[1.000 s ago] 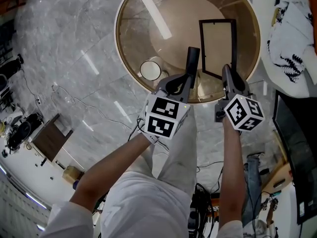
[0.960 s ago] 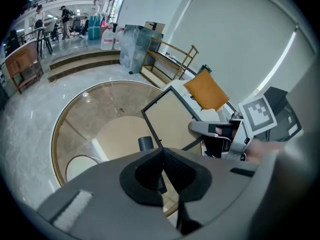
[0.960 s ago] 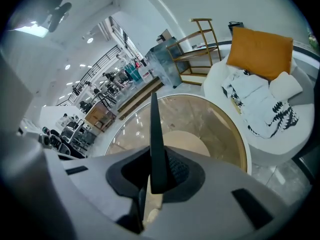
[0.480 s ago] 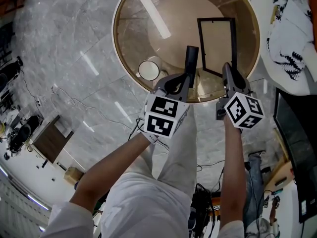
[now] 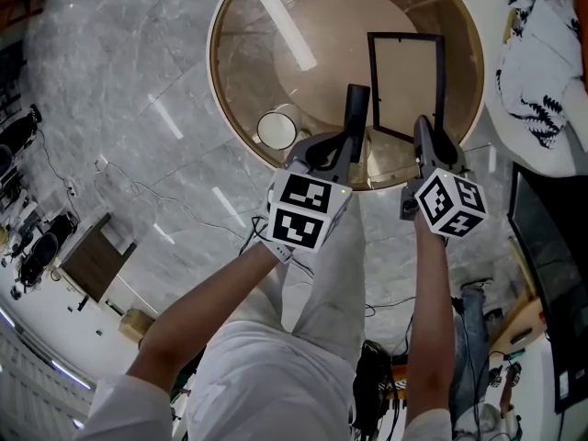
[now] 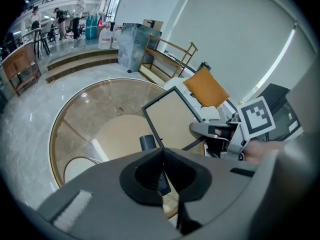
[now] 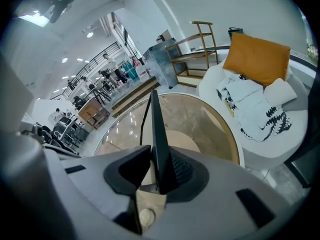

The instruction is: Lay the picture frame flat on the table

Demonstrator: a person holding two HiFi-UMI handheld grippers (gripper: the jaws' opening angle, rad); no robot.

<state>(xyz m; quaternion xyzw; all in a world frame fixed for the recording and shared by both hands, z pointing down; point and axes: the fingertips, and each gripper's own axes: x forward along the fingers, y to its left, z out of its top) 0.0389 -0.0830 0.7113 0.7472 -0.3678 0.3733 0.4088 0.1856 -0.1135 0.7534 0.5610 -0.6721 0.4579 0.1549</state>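
- picture frame (image 5: 405, 85): on the right half of the round glass table (image 5: 248, 72), its near edge close to the rim by the person. It looks tilted up, not flat yet; the right gripper view sees it almost edge-on.
- R gripper (image 5: 424, 129): at the frame's near right corner, w/ the frame edge between its jaws. The jaws have just been opening. One pad shows a gap to the frame, so I judge the pinch is let go.
- L gripper (image 6: 162, 154): closed on a dark cylinder (image 6: 146, 142) that sticks out past its tips, just beside the frame's left edge.
- white cup (image 5: 276, 129): further left on the table, well apart from the frame.
- Risk 1: w/ the jaws slack and the frame tilted, it could drop and slap the glass top, w/ poss. chip or crack.
- Risk 2: the near corner is close to the rim, so a skid toward the person could take it off the table.
- Risk 3: if it falls leftward it could hit the cylinder.
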